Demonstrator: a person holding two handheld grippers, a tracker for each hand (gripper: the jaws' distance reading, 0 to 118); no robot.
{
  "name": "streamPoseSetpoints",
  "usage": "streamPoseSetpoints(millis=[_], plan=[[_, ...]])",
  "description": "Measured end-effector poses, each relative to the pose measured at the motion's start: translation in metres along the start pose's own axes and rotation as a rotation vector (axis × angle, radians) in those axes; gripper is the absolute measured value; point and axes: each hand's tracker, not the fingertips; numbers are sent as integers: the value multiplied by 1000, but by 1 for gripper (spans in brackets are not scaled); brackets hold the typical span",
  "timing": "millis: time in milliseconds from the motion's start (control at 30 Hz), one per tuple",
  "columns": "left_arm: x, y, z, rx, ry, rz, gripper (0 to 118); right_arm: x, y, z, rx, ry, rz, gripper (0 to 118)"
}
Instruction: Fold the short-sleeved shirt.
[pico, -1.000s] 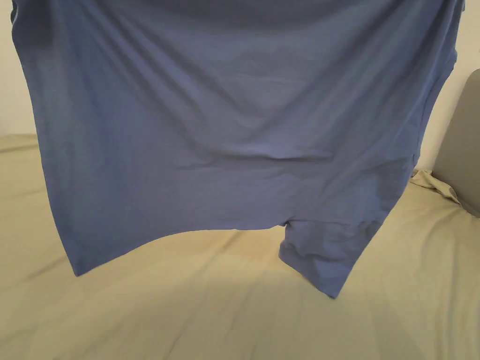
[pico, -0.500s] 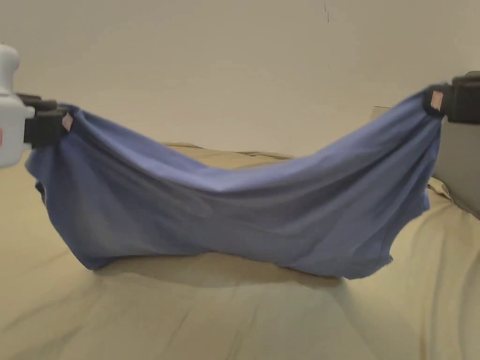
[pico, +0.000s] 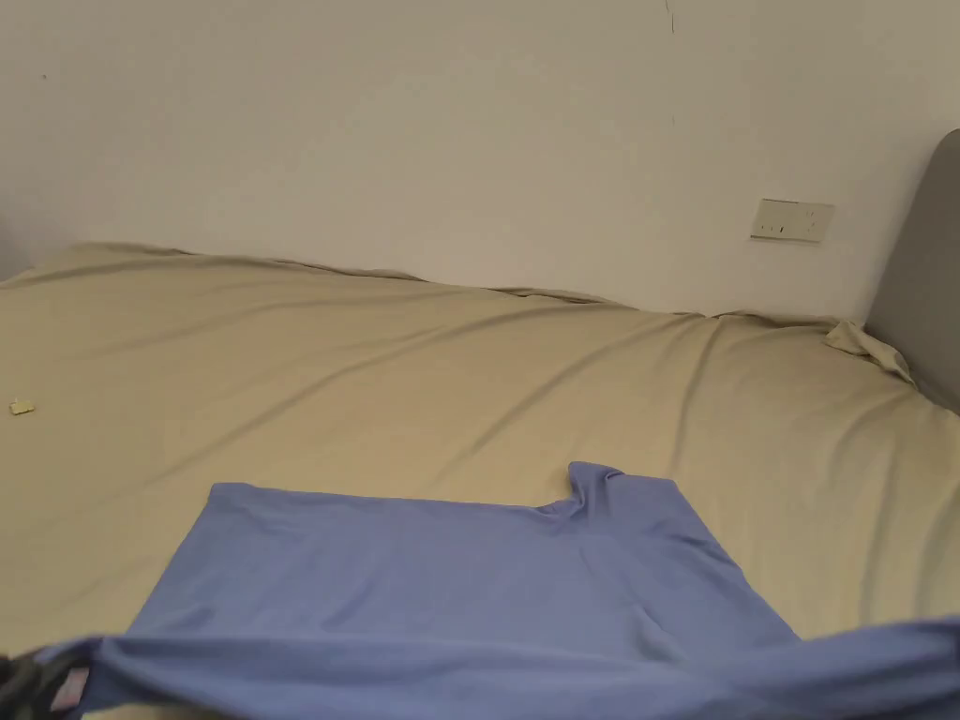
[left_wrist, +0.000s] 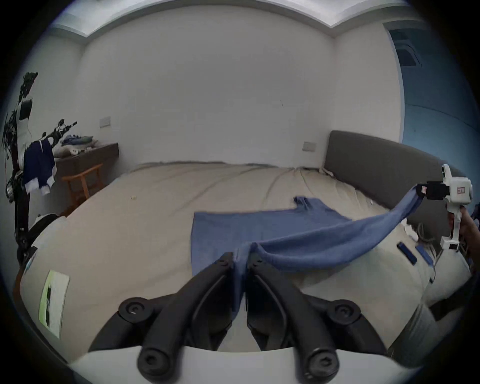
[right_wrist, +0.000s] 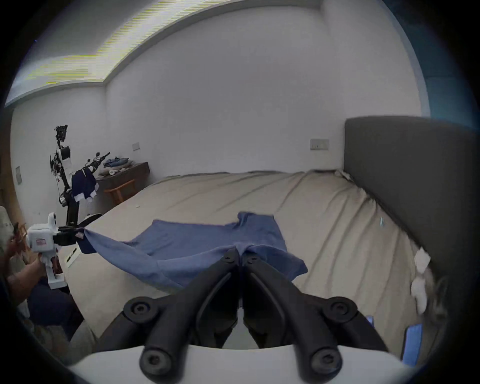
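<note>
Head view: blue shirt (pico: 450, 572) now lies mostly flat on the beige bed sheet (pico: 375, 375), far part spread, one sleeve (pico: 619, 497) poking up toward the wall; near edge held off the sheet along the bottom of frame. Half a sec ago it hung slung btwn both grippers, a sec ago it filled the view, so it's been swung down and laid out. Means spreading is nearly done, folding proper can start.

Left gripper view: left gripper (left_wrist: 240, 259) has jaws clamped on a corner of the near edge; cloth runs from there in a sagging band to the right gripper (left_wrist: 422, 191).

Right gripper view: right gripper (right_wrist: 241, 256) jaws pinched on the other corner; band sags w/ slack. Next, I'd guess: lower both corners, then let go.
</note>
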Motion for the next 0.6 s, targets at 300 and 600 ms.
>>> streamPoseSetpoints(millis=[300,600], plan=[[-16,-83,9,-119,-53,3,7,7,-107,13,-195,-41,-118,4],[-11,-106,24,-119,11,298,118,-7,-157,20,-230,-42,-49,109]])
